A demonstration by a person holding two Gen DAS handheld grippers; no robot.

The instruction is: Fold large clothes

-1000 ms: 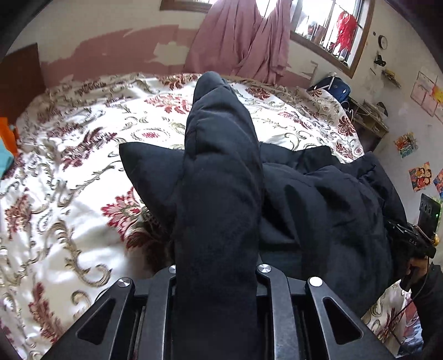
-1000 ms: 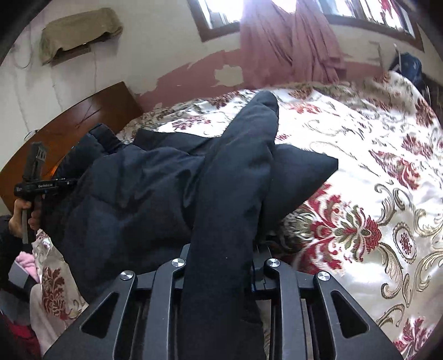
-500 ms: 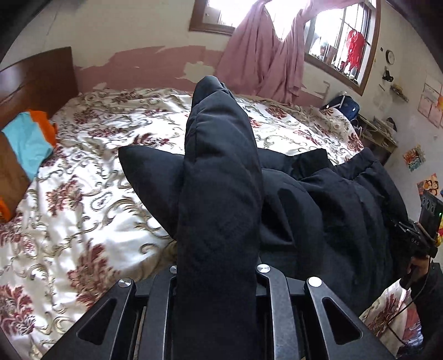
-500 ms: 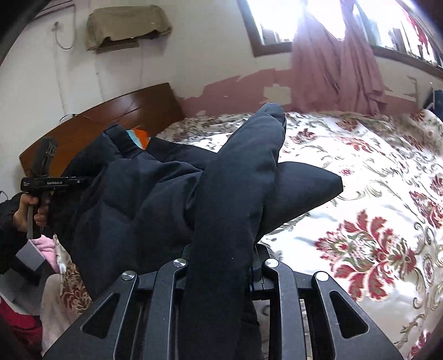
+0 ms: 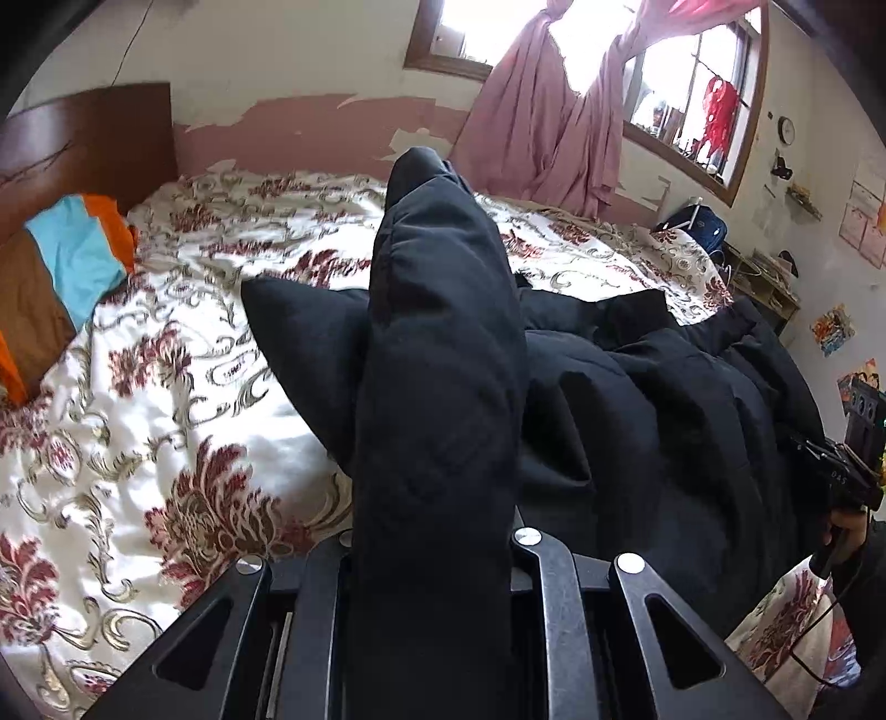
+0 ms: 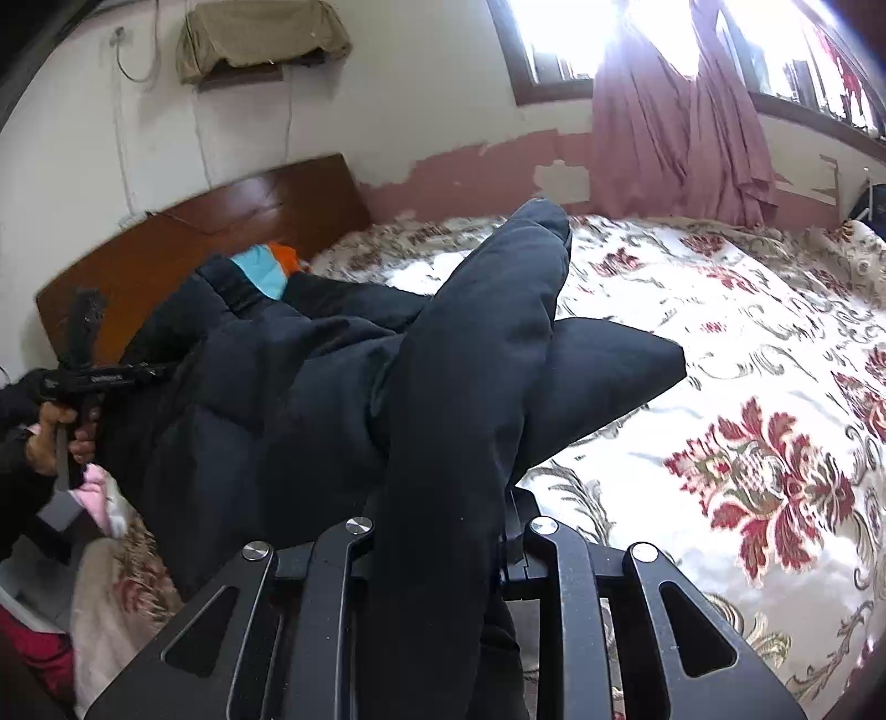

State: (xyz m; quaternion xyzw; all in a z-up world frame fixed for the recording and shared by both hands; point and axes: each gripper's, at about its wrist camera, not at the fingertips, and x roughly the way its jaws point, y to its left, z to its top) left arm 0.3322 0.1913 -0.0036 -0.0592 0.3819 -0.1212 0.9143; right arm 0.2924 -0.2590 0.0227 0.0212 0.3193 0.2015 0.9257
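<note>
Both views are sweeping sideways across the room compared with a second ago: more of the wooden headboard is coming into the left wrist picture, and the covered wall unit is now showing in the right one.

Left gripper is clamping a thick puffy fold of the black padded jacket, which is filling the gap between its jaws and rising toward twelve o'clock. Right gripper is pinching another padded edge of the same jacket in the same way, the fabric running up toward one o'clock. Each tool is also appearing in the other's picture: the right gripper is sitting at three o'clock in the left view, held by a hand, and the left gripper is sitting at nine o'clock in the right view, gripped by a hand.

Between the two tools the jacket is hanging in a bunched span, its bulk lying on the near edge of the floral bedspread, one pointed flap sticking out over the pattern.

Farther out, a blue and orange cloth is lying near the headboard at ten o'clock. Pink curtains are hanging at the window at one o'clock.
</note>
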